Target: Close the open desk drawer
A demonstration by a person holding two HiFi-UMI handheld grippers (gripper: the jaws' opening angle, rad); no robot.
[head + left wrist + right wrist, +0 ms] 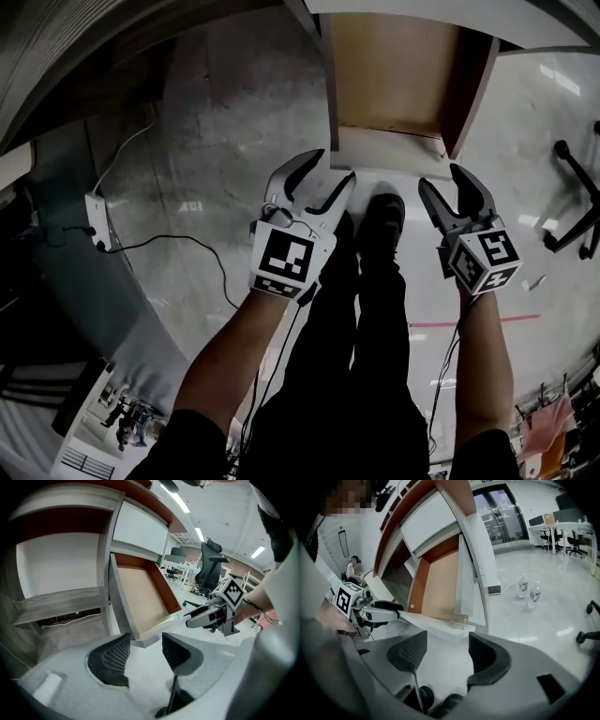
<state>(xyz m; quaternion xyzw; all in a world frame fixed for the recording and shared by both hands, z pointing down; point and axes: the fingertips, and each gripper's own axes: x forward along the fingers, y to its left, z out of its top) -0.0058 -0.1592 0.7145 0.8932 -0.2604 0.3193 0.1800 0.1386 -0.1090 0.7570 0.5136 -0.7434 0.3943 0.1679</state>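
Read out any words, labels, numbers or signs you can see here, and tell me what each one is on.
No text here can be read.
Marker cubes: only black-and-white square patterns, no letters or numbers.
Two bottles on the floor: labels too small to read.
Drawer and desk fronts: no print visible.

Your left tongs (pixel 330 173) point toward 12 o'clock, tilted downward, jaws spread wide with nothing between them. Your right tongs (pixel 442 185), at their 3 o'clock, match that pose, equally spread and gripping nothing. Your left forearm (pixel 230 352) and right forearm (pixel 483 361) reach in bare from 6 o'clock, roughly parallel, well apart.
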